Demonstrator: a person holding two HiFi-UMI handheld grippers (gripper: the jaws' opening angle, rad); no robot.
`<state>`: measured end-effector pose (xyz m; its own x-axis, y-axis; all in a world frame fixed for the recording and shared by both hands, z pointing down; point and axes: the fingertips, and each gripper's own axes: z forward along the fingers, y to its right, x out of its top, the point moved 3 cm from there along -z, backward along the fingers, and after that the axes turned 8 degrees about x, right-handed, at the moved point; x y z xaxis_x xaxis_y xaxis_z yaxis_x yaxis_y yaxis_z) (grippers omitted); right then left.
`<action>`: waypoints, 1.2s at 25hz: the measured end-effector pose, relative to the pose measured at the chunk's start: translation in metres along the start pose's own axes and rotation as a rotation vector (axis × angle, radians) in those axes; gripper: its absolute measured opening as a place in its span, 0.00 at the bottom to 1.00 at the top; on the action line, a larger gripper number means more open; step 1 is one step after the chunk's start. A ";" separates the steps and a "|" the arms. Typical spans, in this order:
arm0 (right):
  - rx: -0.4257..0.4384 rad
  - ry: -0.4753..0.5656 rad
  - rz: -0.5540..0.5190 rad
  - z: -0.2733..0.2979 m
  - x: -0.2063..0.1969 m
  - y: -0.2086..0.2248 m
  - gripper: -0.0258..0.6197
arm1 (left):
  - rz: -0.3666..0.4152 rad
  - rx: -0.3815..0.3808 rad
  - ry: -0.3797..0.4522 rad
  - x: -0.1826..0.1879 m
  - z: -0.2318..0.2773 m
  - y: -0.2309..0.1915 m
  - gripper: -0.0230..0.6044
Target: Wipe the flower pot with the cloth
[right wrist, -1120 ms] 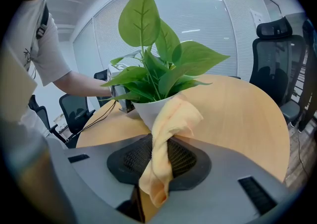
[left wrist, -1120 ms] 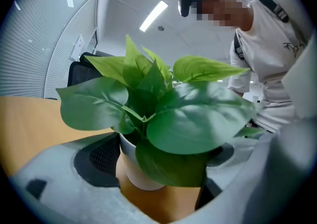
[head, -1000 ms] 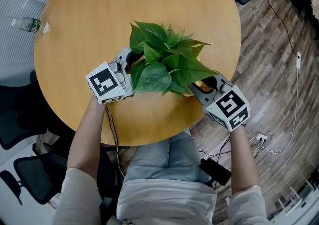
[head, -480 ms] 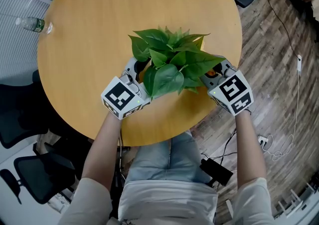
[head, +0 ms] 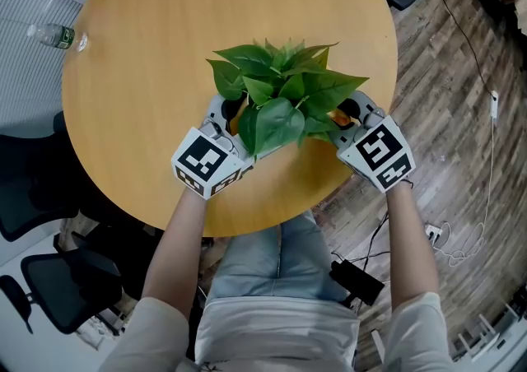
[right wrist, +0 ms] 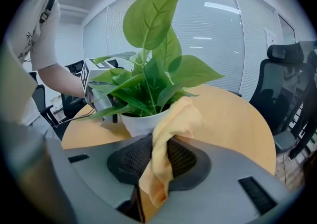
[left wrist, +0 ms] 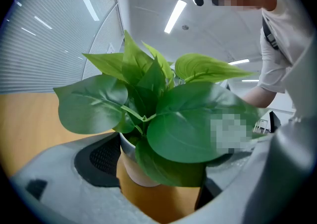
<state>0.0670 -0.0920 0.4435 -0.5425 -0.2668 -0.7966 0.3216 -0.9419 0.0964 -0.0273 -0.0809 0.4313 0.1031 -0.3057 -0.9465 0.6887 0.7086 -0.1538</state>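
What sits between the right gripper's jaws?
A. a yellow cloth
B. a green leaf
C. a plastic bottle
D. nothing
A: the right gripper view shows the yellow cloth pinched in the right gripper, bunched up beside the white flower pot.

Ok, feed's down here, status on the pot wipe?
Right hand-held gripper shut on yellow cloth, cloth against white flower pot. Left hand-held gripper straddles pot, grip unclear. Green leaves overhang both.

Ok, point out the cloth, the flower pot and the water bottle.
cloth (right wrist: 161, 158), right gripper view, middle fold.
flower pot (right wrist: 140, 126), right gripper view, white wall.
water bottle (head: 53, 34), head view, body.
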 end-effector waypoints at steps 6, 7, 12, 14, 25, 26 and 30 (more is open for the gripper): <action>0.005 0.008 0.012 -0.001 -0.002 -0.005 0.17 | -0.018 0.044 0.008 0.000 0.001 0.000 0.80; 0.005 0.010 0.014 -0.001 -0.002 -0.006 0.17 | -0.020 0.050 0.009 0.000 0.001 0.000 0.80; 0.010 0.016 0.023 -0.002 -0.004 -0.009 0.17 | -0.030 0.082 0.009 0.000 0.002 0.001 0.80; 0.011 0.018 0.025 -0.003 -0.005 -0.010 0.17 | -0.035 0.097 0.009 0.000 0.002 0.002 0.80; 0.016 0.030 0.042 -0.004 -0.006 -0.016 0.17 | -0.065 0.176 0.009 0.000 0.003 0.003 0.80; 0.017 0.031 0.044 -0.004 -0.007 -0.017 0.17 | -0.068 0.184 0.007 0.000 0.004 0.003 0.80; 0.021 0.034 0.052 -0.004 -0.009 -0.020 0.17 | -0.081 0.218 0.000 -0.001 0.005 0.005 0.80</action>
<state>0.0688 -0.0697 0.4462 -0.4983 -0.3088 -0.8102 0.3318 -0.9312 0.1508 -0.0207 -0.0805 0.4325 0.0412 -0.3561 -0.9335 0.8336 0.5274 -0.1644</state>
